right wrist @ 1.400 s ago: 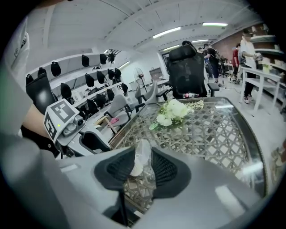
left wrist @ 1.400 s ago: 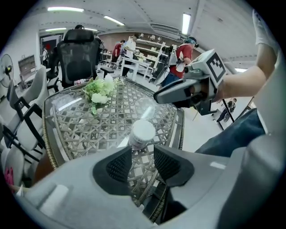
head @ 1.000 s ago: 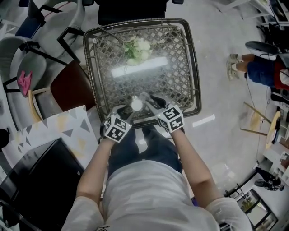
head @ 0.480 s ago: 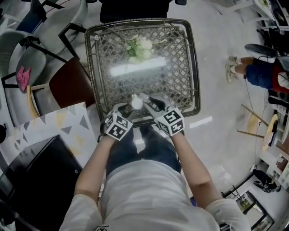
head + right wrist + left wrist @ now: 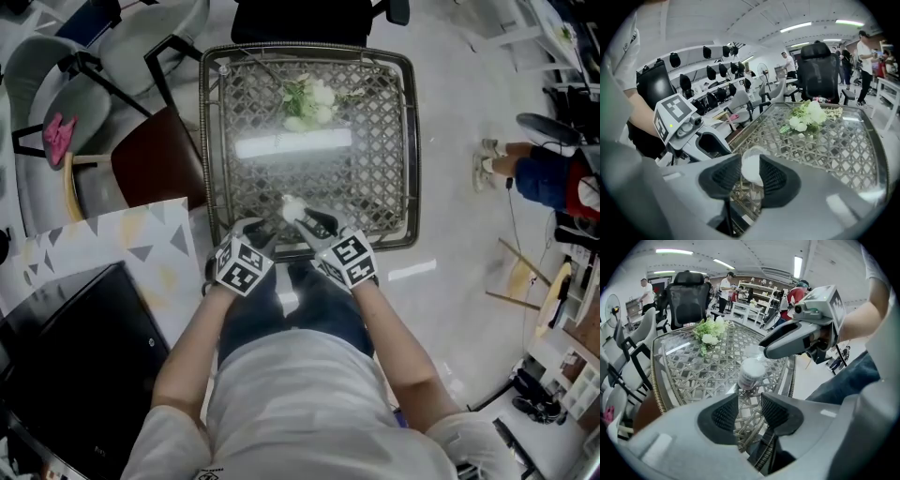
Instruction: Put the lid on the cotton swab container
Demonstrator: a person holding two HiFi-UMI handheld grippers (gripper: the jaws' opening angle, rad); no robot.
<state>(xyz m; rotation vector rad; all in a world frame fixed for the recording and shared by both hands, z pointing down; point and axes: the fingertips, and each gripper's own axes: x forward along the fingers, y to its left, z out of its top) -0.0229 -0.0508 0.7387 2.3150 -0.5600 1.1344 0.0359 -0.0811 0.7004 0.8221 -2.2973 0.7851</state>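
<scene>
One white round cotton swab container (image 5: 751, 373) stands upright on the glass-topped wicker table (image 5: 211, 141), close to the near edge, in front of the person. Its top is uncovered in the left gripper view.

There is one clear round lid (image 5: 753, 351). It sits pinched between the jaws of the right gripper (image 5: 750, 161), which are closed against its sides. The right gripper holds the lid just above the container's mouth, reaching in from the right. Whether lid and container touch cannot be told.

The left gripper (image 5: 749, 397) points at the container from the near side. Its jaws stand a narrow way apart with nothing between them, only the wicker weave showing through the gap, and the container is just beyond their tips, not touched.

Two grippers in all, side by side at the table's near edge in the head view, each carrying one marker cube.

At the far side of the table lies one bunch of white flowers with green leaves (image 5: 309, 98), well apart from the container. One black office chair (image 5: 300, 19) stands behind the far edge.
</scene>
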